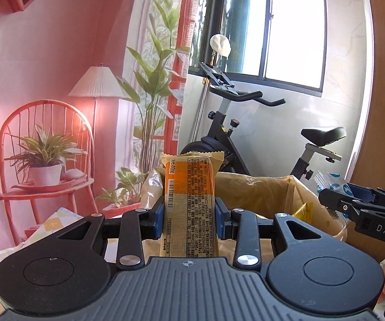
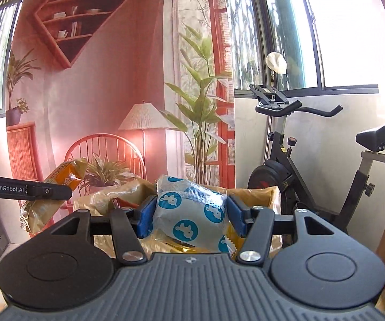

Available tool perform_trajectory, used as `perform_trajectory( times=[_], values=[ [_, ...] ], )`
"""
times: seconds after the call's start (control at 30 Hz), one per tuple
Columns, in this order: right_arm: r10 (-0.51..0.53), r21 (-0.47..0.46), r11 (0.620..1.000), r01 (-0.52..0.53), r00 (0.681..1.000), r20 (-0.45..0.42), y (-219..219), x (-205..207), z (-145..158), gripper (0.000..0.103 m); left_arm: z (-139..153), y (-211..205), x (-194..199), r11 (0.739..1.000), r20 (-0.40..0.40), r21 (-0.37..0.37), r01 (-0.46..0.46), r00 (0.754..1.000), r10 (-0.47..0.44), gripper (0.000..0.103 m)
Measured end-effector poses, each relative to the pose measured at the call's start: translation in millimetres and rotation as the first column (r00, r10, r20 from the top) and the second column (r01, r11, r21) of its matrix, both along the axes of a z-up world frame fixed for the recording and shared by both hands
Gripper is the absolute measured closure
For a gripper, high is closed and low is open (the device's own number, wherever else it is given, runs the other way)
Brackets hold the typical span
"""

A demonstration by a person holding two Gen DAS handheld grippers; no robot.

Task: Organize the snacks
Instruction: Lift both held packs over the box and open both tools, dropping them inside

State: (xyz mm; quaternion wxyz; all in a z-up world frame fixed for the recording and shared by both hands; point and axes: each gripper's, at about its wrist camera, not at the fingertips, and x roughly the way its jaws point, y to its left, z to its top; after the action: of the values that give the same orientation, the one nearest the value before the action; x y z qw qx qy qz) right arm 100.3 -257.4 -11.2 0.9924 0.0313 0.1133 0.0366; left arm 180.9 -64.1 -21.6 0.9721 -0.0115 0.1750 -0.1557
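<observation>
Behind both claws hangs a printed backdrop of a pink room with a red chair and potted plants (image 1: 45, 157), and a black exercise bike (image 2: 299, 165) stands under the window beyond it. Left claw (image 1: 189, 218) is clenched on a tall orange-and-yellow plastic snack packet (image 1: 189, 206) printed with a barcode and small text; the packet stands upright between the blue pads (image 1: 158, 220), its top edge well above them and its lower end reaching back toward the claw body. Right claw (image 2: 188, 218) is clenched on a pale, bulging snack bag with blue round animal prints (image 2: 189, 214), held tilted between its blue pads (image 2: 145, 218). Directly ahead of and below both claws sits an open brown cardboard box lined with yellowish plastic (image 1: 262, 195), with further wrappers visible inside it. Judged from this arrangement, the step in hand is transfer: each claw carries one snack above the box. Whether the snacks are going into the box or coming out of it cannot be told. For placement, the next move calls for lowering each packet clear of the box rim and the liner before releasing, one claw at a time, because the two claws work close together and could collide. No worktop surface can be made out under the box.
</observation>
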Motion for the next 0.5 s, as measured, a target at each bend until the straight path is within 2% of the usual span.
perform_trajectory(
  times=[0.1, 0.23, 0.5],
  values=[
    [-0.019, -0.017, 1.000, 0.019, 0.999, -0.029, -11.2, 48.9, 7.9, 0.044, 4.3, -21.9, 33.2, 1.000, -0.013, 0.008, -0.010, 1.000, 0.010, 0.065],
    [-0.091, -0.029, 0.996, 0.088, 0.987, -0.132, -24.5, 99.6, 4.6, 0.044, -0.6, -43.5, 69.5, 0.999, -0.070, 0.032, -0.033, 0.997, 0.035, 0.065],
    [-0.132, -0.052, 0.991, 0.122, 0.958, -0.255, -33.1, 126.4, -16.1, 0.042, -16.2, -48.5, 94.1, 0.996, -0.132, 0.079, -0.027, 0.991, 0.037, 0.065]
  ],
)
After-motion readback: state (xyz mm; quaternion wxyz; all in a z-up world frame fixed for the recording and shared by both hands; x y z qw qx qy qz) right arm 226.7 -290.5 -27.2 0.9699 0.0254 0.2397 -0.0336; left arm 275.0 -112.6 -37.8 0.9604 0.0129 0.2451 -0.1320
